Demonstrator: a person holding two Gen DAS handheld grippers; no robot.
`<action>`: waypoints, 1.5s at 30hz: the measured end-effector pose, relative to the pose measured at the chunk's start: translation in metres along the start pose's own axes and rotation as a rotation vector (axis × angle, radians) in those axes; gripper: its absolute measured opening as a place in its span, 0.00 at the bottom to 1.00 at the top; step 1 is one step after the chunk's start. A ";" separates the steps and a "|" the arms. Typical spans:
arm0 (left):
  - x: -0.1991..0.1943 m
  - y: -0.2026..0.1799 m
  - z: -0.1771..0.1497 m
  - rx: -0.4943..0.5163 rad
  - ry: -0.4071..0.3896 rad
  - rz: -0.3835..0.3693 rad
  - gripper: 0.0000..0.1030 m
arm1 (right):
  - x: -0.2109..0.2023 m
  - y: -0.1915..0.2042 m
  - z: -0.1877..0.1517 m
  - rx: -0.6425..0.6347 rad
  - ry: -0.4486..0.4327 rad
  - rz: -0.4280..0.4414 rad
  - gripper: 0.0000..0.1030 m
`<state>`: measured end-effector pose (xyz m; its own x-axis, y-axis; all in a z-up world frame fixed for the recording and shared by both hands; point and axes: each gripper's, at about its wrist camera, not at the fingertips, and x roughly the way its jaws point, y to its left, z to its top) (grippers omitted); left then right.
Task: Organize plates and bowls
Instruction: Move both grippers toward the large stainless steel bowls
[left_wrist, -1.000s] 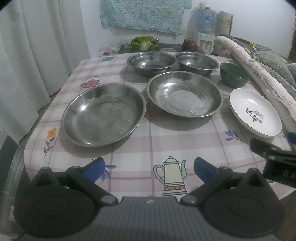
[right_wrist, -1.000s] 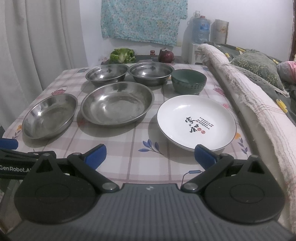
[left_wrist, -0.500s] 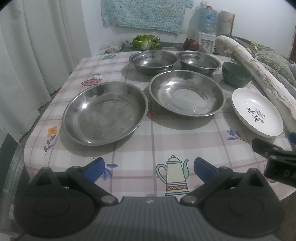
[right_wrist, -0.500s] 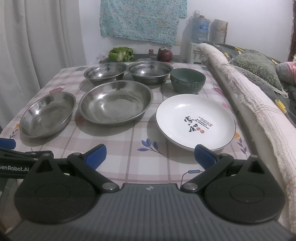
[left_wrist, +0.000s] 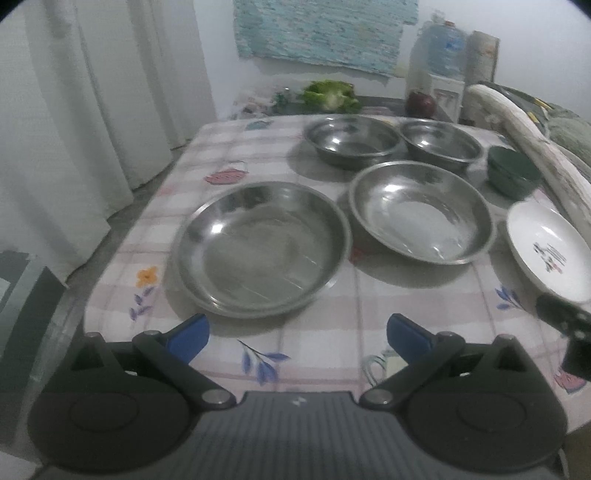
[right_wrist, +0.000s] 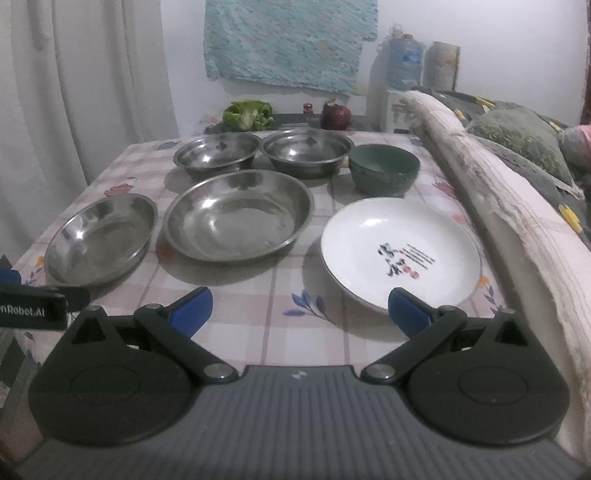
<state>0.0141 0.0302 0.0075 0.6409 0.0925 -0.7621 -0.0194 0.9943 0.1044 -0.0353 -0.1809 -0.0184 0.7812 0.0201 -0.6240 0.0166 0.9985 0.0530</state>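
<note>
Left gripper (left_wrist: 297, 334) & right gripper (right_wrist: 300, 308): both spread, empty. Approach step. White plate (right_wrist: 400, 254) at 1 o'clock of right gripper, on tabletop (right_wrist: 306, 332); next: seat rim between fingers.

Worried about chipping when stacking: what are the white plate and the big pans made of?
White plate: likely glazed ceramic, glossy white with a printed motif. The two wide pans: apparently stainless steel, with mirror-like grey reflections and thin rolled rims.
</note>
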 end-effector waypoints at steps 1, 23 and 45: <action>0.000 0.002 0.002 -0.005 -0.002 0.008 1.00 | 0.002 0.003 0.003 -0.007 -0.002 0.008 0.99; 0.058 0.046 0.060 -0.043 -0.003 0.113 1.00 | 0.068 0.053 0.066 -0.117 -0.022 0.213 0.99; 0.081 0.059 0.073 -0.060 0.018 0.150 1.00 | 0.114 0.086 0.075 -0.124 0.045 0.295 0.99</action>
<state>0.1213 0.0921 -0.0013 0.6131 0.2408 -0.7524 -0.1605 0.9705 0.1798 0.1023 -0.0964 -0.0269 0.7123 0.3096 -0.6299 -0.2854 0.9477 0.1431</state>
